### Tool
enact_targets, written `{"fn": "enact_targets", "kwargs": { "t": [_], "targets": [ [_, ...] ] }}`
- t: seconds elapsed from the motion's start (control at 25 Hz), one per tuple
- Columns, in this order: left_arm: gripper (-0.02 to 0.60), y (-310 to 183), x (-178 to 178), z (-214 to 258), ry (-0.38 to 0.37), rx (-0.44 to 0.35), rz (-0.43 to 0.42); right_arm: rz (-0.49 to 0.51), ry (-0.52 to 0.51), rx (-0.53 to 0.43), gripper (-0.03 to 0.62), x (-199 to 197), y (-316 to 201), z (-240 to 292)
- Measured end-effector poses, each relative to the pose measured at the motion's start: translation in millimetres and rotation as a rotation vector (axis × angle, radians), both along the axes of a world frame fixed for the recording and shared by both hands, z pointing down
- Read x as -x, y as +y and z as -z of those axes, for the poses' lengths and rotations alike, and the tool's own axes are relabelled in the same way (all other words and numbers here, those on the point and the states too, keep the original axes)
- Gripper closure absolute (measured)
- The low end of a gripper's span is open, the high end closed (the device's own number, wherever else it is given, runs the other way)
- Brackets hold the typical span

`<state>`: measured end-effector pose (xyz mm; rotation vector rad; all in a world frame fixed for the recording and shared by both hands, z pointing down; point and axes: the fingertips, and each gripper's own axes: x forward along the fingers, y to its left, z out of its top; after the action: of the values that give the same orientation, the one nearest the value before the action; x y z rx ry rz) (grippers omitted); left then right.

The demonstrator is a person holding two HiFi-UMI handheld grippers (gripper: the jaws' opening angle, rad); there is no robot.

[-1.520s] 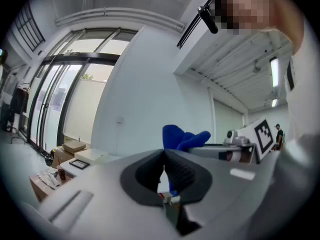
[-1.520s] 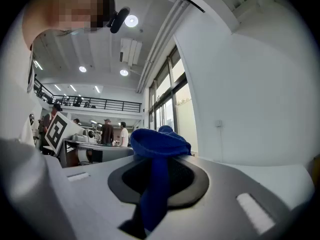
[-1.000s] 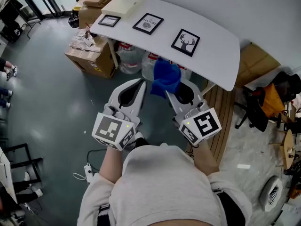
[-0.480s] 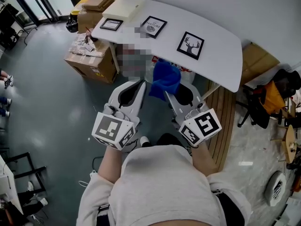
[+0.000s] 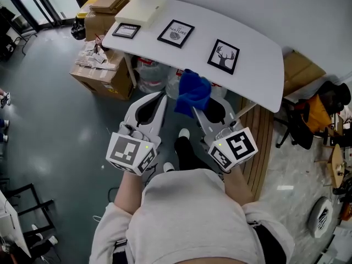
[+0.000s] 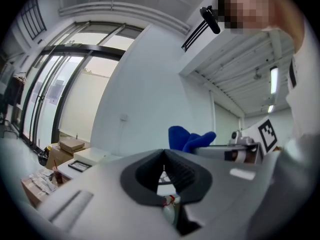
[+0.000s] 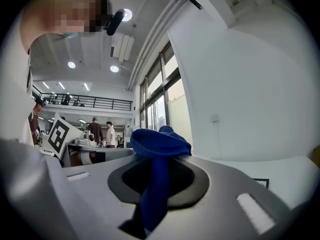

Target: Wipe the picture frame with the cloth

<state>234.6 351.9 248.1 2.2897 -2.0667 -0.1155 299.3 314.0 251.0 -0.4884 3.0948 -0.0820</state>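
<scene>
Three black picture frames lie on the white table (image 5: 253, 76): a deer print (image 5: 224, 56), a middle frame (image 5: 176, 33) and a small frame (image 5: 126, 31). My right gripper (image 5: 192, 108) is shut on a blue cloth (image 5: 193, 92), which bunches above its tips short of the table's near edge. In the right gripper view the blue cloth (image 7: 156, 169) hangs pinched between the jaws. My left gripper (image 5: 164, 97) is shut with nothing in it, held beside the right one. In the left gripper view the shut tips (image 6: 163, 159) point toward the table, with the blue cloth (image 6: 190, 138) at right.
A cream box (image 5: 142, 8) sits on the table's far left. Cardboard boxes (image 5: 102, 70) and water jugs (image 5: 151, 73) crowd the floor under and left of the table. A chair (image 5: 313, 117) stands at right. My foot (image 5: 183, 147) shows on the grey floor.
The table and frames have slid slightly down and closer in the head view. A foot has come forward into view below the grippers. Both grippers keep their pose.
</scene>
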Motion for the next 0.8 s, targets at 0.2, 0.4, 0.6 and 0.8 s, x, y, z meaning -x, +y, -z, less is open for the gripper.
{"fn": "enact_targets", "kwargs": {
  "t": [0.2,0.4,0.6,0.8],
  "targets": [
    [0.580,-43,28,-5,-0.001,0.007,0.028,0.037,0.000,0.005,0.523,29,-43,-3],
    [0.580,-94,51,-4,-0.009,0.004,0.048,0.068,-0.016,0.016,0.523,55,-95,-3],
    [0.580,-142,70,-5,-0.006,0.011,0.061,0.093,-0.012,0.010,0.523,76,-139,-2],
    [0.580,-186,75,-4,-0.018,0.024,0.068,0.122,-0.010,0.014,0.523,86,-176,-3]
  ]
}}
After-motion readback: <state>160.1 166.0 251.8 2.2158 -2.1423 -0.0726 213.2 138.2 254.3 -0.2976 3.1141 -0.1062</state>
